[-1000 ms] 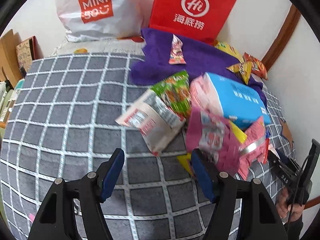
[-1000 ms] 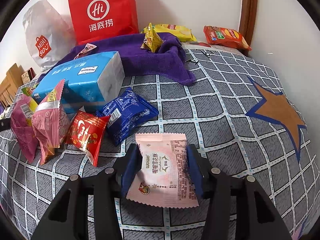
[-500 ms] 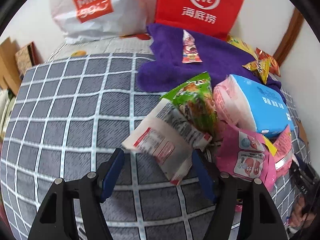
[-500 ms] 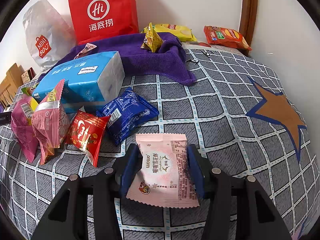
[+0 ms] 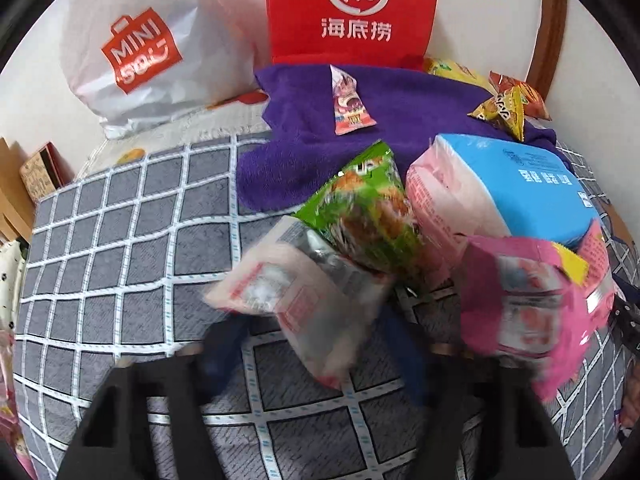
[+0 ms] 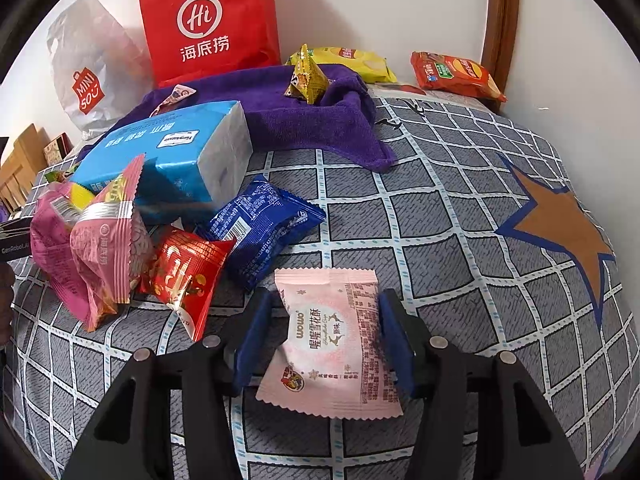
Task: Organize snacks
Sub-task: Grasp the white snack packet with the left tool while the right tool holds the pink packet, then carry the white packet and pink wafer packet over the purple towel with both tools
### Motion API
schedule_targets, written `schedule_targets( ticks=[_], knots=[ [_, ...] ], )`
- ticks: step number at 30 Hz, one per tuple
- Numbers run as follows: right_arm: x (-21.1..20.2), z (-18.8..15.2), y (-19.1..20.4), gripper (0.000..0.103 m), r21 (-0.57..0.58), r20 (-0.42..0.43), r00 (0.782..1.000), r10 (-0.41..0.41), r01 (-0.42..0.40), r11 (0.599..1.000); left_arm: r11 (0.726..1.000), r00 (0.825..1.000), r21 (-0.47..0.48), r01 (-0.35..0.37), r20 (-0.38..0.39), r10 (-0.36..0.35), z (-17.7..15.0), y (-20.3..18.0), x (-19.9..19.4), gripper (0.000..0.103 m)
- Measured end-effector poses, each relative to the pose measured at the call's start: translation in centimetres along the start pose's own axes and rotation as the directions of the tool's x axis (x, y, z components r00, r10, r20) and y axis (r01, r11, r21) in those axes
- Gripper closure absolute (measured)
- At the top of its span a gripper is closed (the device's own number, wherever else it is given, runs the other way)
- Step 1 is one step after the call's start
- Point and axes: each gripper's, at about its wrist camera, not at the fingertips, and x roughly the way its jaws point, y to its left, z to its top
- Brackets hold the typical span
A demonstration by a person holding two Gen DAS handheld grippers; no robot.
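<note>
My right gripper (image 6: 324,344) is shut on a pale pink snack packet (image 6: 334,344), its blue pads against both sides, just above the checked bedspread (image 6: 440,216). My left gripper (image 5: 316,356) is open, its blurred jaws standing either side of a white-pink packet (image 5: 304,300) that leans on a green packet (image 5: 368,216). A magenta packet (image 5: 532,312) lies right of it. In the right wrist view a blue packet (image 6: 260,228), a red packet (image 6: 186,276) and pink packets (image 6: 92,240) lie in a heap.
A blue tissue pack (image 6: 172,152) lies behind the heap. A purple towel (image 6: 312,120) holds a small yellow packet (image 6: 306,76). A red paper bag (image 6: 208,20) and a white shopping bag (image 5: 148,48) stand against the wall. Chip bags (image 6: 456,74) lie by the wooden frame.
My left gripper has moved forward to the white-pink packet, which now sits between its open jaws. The right gripper stays still, holding the pale pink packet.
</note>
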Motion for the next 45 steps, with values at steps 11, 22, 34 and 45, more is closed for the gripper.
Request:
schedule_targets(
  ticks=[11, 22, 34, 45],
  knots=[
    [-0.3, 0.0, -0.2, 0.054, 0.013, 0.009, 1.0, 0.019, -0.019, 1.0, 0.991, 0.994, -0.085, 0.101, -0.023, -0.103, -1.0, 1.5, -2.1, 0.074],
    [-2.8, -0.7, 0.3, 0.057, -0.033, 0.026, 0.999, 0.031, -0.03, 0.999, 0.996, 0.998, -0.055, 0.068, 0.012, -0.067, -2.0, 0.7, -6.0, 0.076],
    [-7.8, 0.7, 2.4, 0.057, -0.066, 0.108, 0.991, 0.074, -0.067, 0.996, 0.994, 0.995, -0.048, 0.094, 0.049, -0.092, -2.4, -1.2, -10.7, 0.076],
    [-10.9, 2.2, 4.9, 0.057, -0.102, 0.134, 0.988, 0.073, -0.06, 0.993, 0.991, 0.988, -0.017, 0.131, 0.083, -0.129, -2.3, -5.0, -13.5, 0.076]
  ],
)
